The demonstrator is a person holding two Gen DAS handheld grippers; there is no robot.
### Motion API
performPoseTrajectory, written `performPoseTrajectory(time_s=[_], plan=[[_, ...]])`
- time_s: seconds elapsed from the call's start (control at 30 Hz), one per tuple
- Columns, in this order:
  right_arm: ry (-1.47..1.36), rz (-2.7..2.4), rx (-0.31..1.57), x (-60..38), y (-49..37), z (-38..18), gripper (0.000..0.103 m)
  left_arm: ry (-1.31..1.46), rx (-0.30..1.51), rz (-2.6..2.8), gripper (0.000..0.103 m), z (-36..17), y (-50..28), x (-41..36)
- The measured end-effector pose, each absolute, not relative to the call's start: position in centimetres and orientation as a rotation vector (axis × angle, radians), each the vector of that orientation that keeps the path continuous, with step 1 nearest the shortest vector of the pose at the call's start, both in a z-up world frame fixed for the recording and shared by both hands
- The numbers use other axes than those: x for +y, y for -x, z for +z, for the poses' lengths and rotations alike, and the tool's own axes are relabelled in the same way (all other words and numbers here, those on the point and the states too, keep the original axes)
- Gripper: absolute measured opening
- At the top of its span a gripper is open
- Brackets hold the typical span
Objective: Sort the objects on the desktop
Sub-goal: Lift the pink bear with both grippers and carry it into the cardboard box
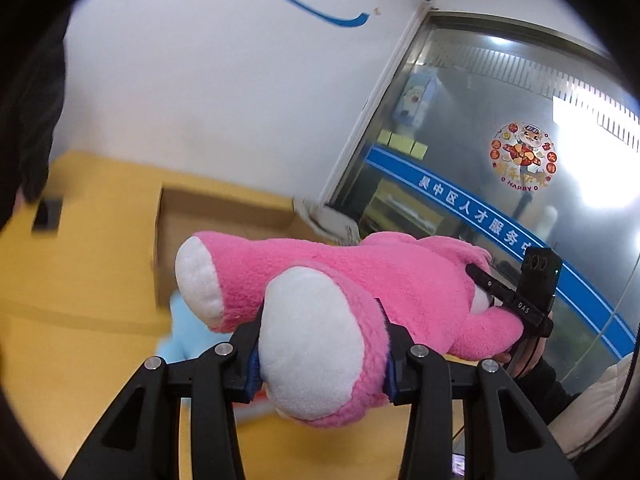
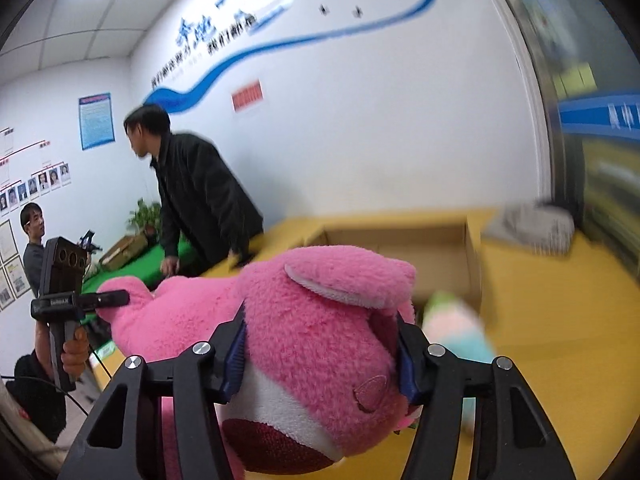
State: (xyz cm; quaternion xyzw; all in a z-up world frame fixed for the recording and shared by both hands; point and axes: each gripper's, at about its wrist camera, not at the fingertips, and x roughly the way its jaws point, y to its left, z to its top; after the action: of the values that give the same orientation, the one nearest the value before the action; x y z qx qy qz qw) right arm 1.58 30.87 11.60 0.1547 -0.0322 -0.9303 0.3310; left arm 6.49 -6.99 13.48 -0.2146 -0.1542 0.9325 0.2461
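Note:
A big pink plush bear hangs in the air between both grippers, above the yellow table. My left gripper is shut on one of its white-soled feet. My right gripper is shut on its head, near the ear. The right gripper also shows in the left wrist view, at the bear's far end. The left gripper shows in the right wrist view, at the bear's foot. An open cardboard box stands on the table behind the bear.
A pastel blue and pink plush toy lies on the table under the bear, beside the box. A grey bundle lies at the table's far right. A man in black leans over the table's left end. A glass door stands behind.

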Motion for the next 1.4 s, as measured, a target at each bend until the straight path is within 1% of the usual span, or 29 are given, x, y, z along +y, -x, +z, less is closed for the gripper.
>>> performPoseTrajectory(time_s=[0.1,0.23,0.3,0.37,0.43,0.53,0.6,0.67,0.73,0.77,0.83,0.97,1.0,1.03,1.13,1.17,1.2,1.23,1.4], plan=[[-0.322,-2.438,-0.056,29.8,3.7,14.8,0.064,0.536,-0.392,2.556,0.043,17.1,-1.3,-7.1],[-0.329,-2.452,-0.034,28.3,13.9,15.6,0.064,0.526,-0.378,2.578,0.043,20.2,8.9,-7.5],[-0.335,-2.459,-0.024,27.6,19.1,15.9,0.064,0.573,-0.375,2.586,0.043,20.5,13.6,-7.4],[-0.340,-2.466,-0.013,26.8,24.2,16.3,0.064,0.635,-0.375,2.592,0.043,19.4,18.7,-8.1],[-0.346,-2.473,-0.002,26.0,29.3,16.6,0.064,0.722,-0.386,2.591,0.043,16.8,23.4,-8.7],[-0.483,-2.455,-0.016,25.4,35.4,12.6,0.065,0.885,-0.398,2.576,0.043,11.8,29.2,-9.1],[-0.627,-2.446,-0.021,25.0,39.2,7.9,0.065,1.042,-0.395,2.550,0.043,7.2,32.7,-9.0],[-0.769,-2.437,-0.015,24.5,42.3,3.7,0.065,1.170,-0.377,2.528,0.043,4.1,34.9,-8.5],[-0.854,-2.438,0.029,23.8,43.5,1.2,0.065,1.265,-0.337,2.513,0.043,1.5,36.4,-7.6],[-0.878,-2.438,0.052,23.5,43.8,0.4,0.065,1.261,-0.343,2.513,0.043,1.5,36.4,-7.5],[-0.827,-2.456,0.044,23.9,43.7,1.1,0.065,1.247,-0.354,2.516,0.043,1.5,36.5,-7.3],[-0.723,-2.488,0.019,24.6,43.5,3.0,0.067,1.082,-0.338,2.605,0.043,4.0,35.9,-7.7],[-0.706,-2.494,0.011,24.6,43.5,3.6,0.068,1.096,-0.336,2.620,0.043,4.0,36.3,-7.8],[-0.712,-2.501,0.010,24.6,43.7,3.7,0.071,1.117,-0.330,2.635,0.043,3.8,36.7,-7.8],[-0.870,-2.497,0.116,23.3,44.9,1.9,0.089,1.333,-0.237,2.632,0.047,0.3,38.1,-7.2],[-0.969,-2.507,0.233,22.3,45.2,0.5,0.092,1.386,-0.212,2.621,0.048,-0.7,38.2,-7.0],[-1.019,-2.503,0.292,21.8,44.9,-0.3,0.097,1.391,-0.207,2.627,0.049,-0.7,38.1,-7.0],[-1.025,-2.499,0.303,21.8,44.5,-0.3,0.103,1.395,-0.203,2.632,0.051,-0.7,38.1,-6.9],[-0.985,-2.497,0.231,22.6,42.6,3.3,0.103,1.306,-0.260,2.660,0.058,1.5,35.9,-7.8]])
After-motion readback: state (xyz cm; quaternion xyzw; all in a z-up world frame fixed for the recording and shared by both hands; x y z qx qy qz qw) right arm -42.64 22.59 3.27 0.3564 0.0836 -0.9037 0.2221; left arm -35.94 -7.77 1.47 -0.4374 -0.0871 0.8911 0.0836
